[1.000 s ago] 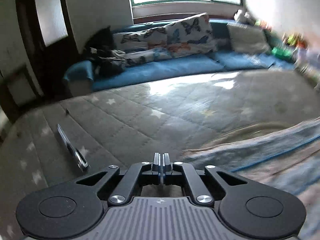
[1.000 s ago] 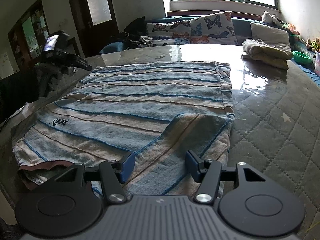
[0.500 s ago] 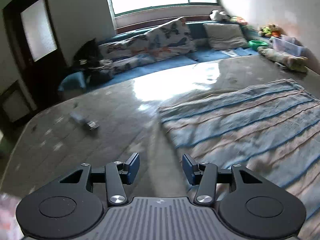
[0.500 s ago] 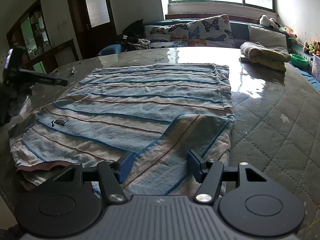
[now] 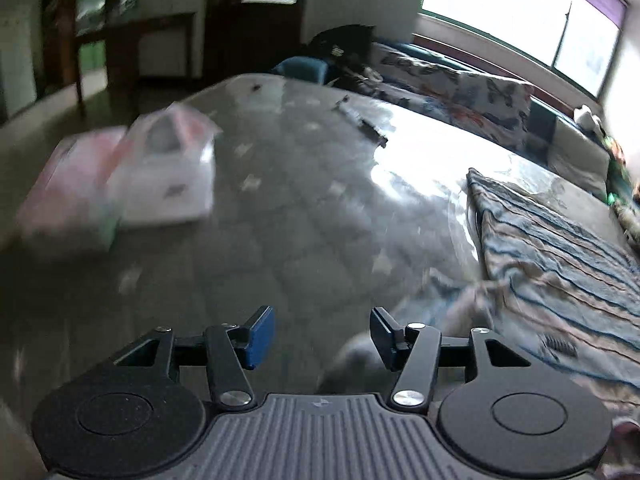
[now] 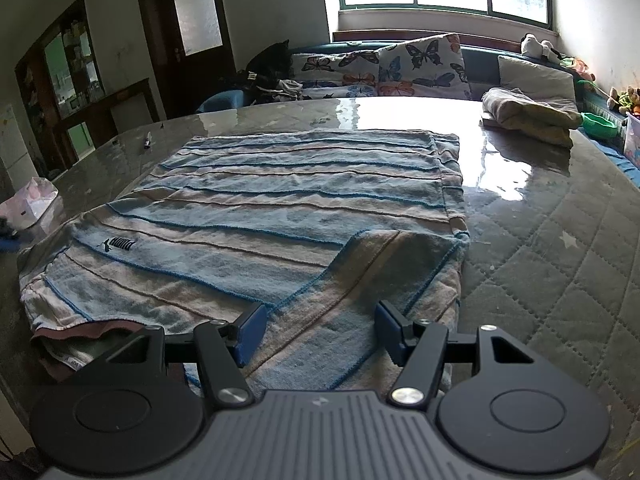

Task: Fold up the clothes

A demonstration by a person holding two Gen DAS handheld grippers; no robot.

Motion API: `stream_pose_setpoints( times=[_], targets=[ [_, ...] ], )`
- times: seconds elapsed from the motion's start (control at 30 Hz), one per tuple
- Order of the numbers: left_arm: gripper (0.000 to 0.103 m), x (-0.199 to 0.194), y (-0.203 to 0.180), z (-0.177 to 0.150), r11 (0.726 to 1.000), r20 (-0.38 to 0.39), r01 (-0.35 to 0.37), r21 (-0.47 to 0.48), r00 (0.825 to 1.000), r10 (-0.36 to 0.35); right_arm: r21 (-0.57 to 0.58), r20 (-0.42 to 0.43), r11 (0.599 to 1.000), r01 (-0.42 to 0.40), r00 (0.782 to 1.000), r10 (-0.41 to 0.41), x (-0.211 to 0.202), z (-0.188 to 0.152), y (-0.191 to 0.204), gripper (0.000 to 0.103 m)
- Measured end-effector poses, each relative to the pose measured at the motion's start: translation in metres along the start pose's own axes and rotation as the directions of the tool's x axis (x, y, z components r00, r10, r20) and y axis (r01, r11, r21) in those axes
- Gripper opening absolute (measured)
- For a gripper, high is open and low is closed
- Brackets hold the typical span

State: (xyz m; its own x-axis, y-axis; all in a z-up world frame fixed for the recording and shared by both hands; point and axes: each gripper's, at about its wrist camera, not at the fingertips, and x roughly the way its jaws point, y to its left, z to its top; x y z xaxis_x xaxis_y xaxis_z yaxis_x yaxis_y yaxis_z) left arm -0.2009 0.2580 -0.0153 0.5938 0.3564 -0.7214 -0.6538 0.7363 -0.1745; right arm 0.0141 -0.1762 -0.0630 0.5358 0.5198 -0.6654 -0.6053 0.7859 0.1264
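Striped shirt (image 6: 288, 216) lies flat on the quilted mattress (image 6: 560, 264), collar end toward the near-left edge, hem end toward the window. Its near-right sleeve (image 6: 360, 304) is folded inward over the body of the shirt.

Right gripper (image 6: 318, 330): jaws apart, hovering just above the folded sleeve; pads not pressing on the cloth, nothing held.

Left gripper (image 5: 322, 338): jaws have just been opening and stand apart, with nothing between them. Under it is bare mattress (image 5: 280, 240), just beside the shirt's (image 5: 560, 280) left edge. The view is motion-blurred.

Relative to the shirt:
- White and pink box (image 5: 160, 172) well to its left, near the mattress edge.
- Small dark object (image 5: 368, 126) on the mattress beyond its far-left corner; too blurred to identify.
- Folded beige cloth (image 6: 528, 114) beyond its far-right corner, well apart.
- Butterfly-print cushions (image 6: 420, 66) on the blue bench behind it, under the window.
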Motion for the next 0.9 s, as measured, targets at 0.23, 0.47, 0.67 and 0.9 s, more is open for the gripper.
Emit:
stream_pose_setpoints(
  times=[0.23, 0.47, 0.67, 0.9],
  targets=[
    [0.065, -0.007, 0.005, -0.019, 0.998, -0.023, 0.046, -0.053, 0.999, -0.047, -0.133, -0.002, 0.989, -0.064, 0.998, 0.065, -0.012, 0.021, 0.03, 0.061],
    [0.043, 0.002, 0.002, -0.017, 0.995, 0.001, 0.085, -0.05, 0.996, -0.085, -0.334, -0.059, 0.913, -0.233, 0.972, 0.226, -0.004, 0.047, 0.102, 0.059],
    [0.007, 0.008, 0.007, -0.015, 0.992, 0.016, 0.102, -0.075, 0.995, -0.101, -0.46, -0.167, 0.815, -0.352, 0.936, 0.31, 0.024, 0.051, 0.17, 0.058],
    [0.005, 0.0, 0.011, -0.006, 0.988, 0.072, 0.142, -0.064, 0.988, -0.137, -0.529, -0.268, 0.731, -0.431, 0.902, 0.339, 0.053, 0.033, 0.224, 0.055]
  ],
)
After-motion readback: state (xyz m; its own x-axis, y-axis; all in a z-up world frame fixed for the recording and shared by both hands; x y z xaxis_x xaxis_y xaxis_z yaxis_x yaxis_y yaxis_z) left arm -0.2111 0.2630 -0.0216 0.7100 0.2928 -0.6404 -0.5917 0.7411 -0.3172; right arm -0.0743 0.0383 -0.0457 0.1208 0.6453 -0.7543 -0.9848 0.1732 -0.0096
